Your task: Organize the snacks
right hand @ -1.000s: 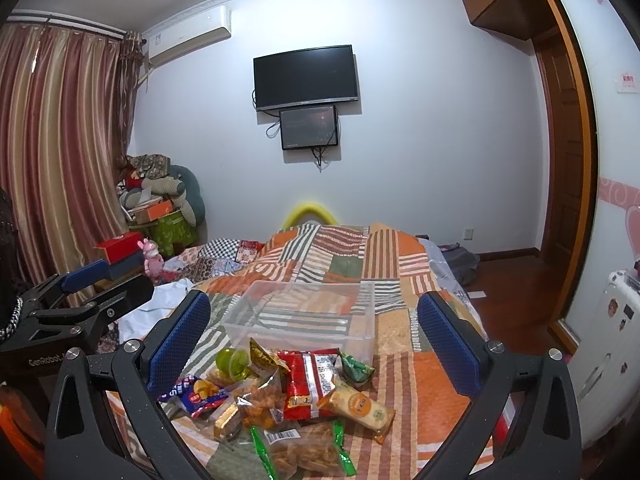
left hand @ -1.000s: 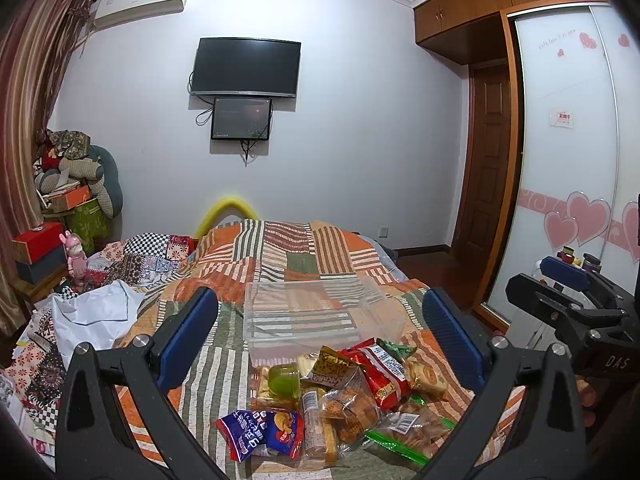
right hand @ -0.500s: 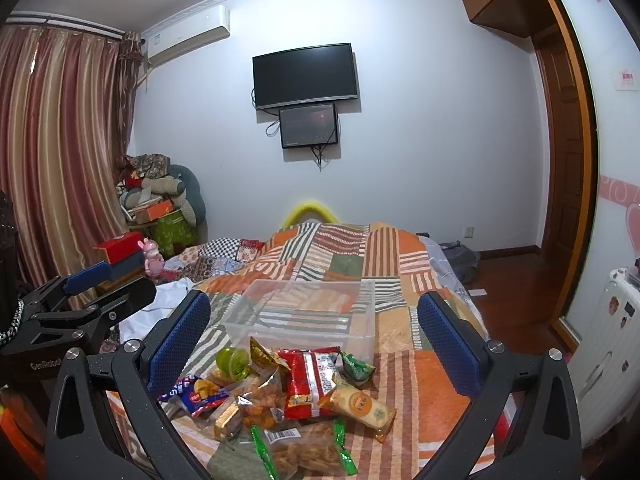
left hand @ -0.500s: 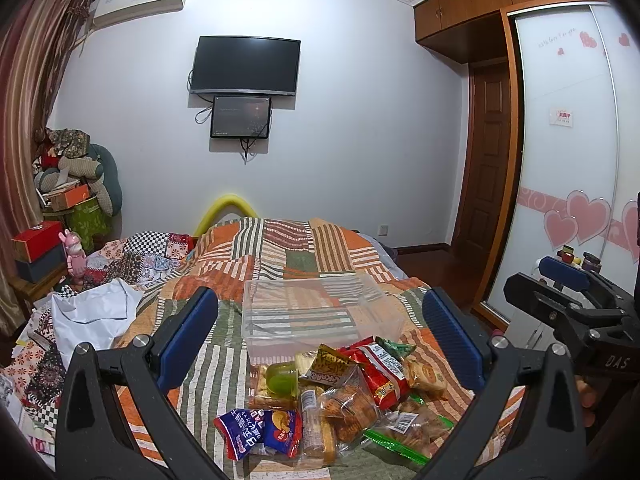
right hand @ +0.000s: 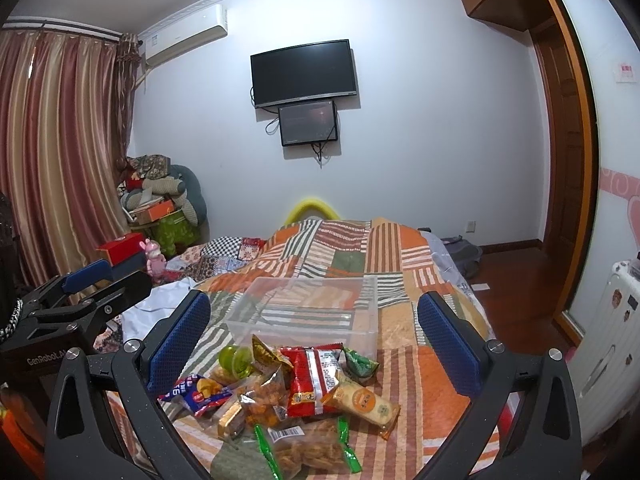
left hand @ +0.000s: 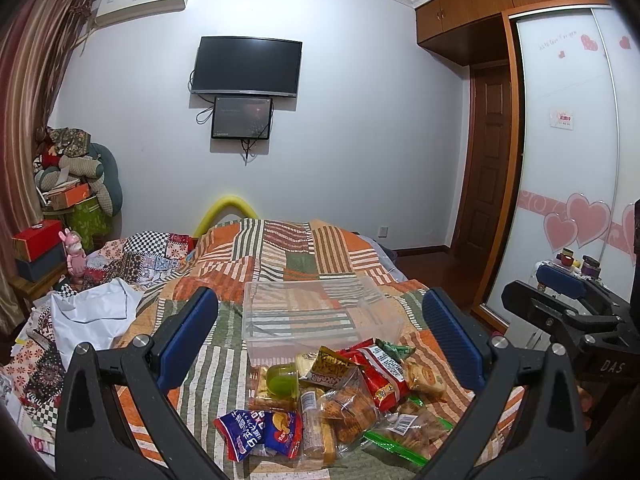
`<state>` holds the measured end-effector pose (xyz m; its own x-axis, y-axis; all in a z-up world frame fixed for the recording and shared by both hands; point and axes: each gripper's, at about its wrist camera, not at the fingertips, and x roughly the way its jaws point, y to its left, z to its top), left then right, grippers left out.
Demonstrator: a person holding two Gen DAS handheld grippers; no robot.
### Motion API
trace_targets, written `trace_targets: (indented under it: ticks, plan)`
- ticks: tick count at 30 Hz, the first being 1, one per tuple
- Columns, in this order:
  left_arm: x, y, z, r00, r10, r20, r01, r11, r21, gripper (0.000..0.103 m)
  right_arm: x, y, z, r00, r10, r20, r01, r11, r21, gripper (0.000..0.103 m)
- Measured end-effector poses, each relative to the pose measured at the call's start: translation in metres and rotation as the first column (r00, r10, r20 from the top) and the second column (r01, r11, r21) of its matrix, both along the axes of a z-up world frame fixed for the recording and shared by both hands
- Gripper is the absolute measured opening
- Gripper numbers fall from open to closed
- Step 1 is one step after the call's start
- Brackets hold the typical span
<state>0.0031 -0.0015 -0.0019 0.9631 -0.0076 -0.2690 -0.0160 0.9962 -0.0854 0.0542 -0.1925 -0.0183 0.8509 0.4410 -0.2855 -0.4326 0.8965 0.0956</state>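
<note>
the left gripper and right gripper hover with blue pads spread wide, holding nothing. below them a pile of snack packets lies on the striped patchwork quilt, just before an empty clear plastic bin.

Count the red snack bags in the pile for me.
1: a red bag lies mid-pile, just before the clear bin, beside the yellow cracker pack. Others may be buried underneath.
</note>
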Motion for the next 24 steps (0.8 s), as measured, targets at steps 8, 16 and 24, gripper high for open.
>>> trace_targets:
  ticks: [8, 16, 24]
  plan:
    - [0.001, 0.001, -0.002, 1.000, -0.001, -0.003, 0.001, 1.000, 0.002, 0.103, 0.004, 0.001, -0.003, 1.000, 0.003, -0.017, -0.003, 1.000, 0.004, 0.103]
    - [0.005, 0.007, -0.009, 1.000, 0.006, -0.021, -0.005, 1.000, 0.018, 0.102, 0.015, 0.000, -0.011, 0.998, 0.010, -0.058, -0.010, 1.000, -0.002, 0.103]
    - [0.021, 0.027, -0.033, 0.991, 0.021, -0.130, -0.017, 0.999, 0.031, 0.084, 0.035, -0.007, -0.037, 0.987, 0.014, -0.158, -0.021, 0.999, -0.041, 0.092]
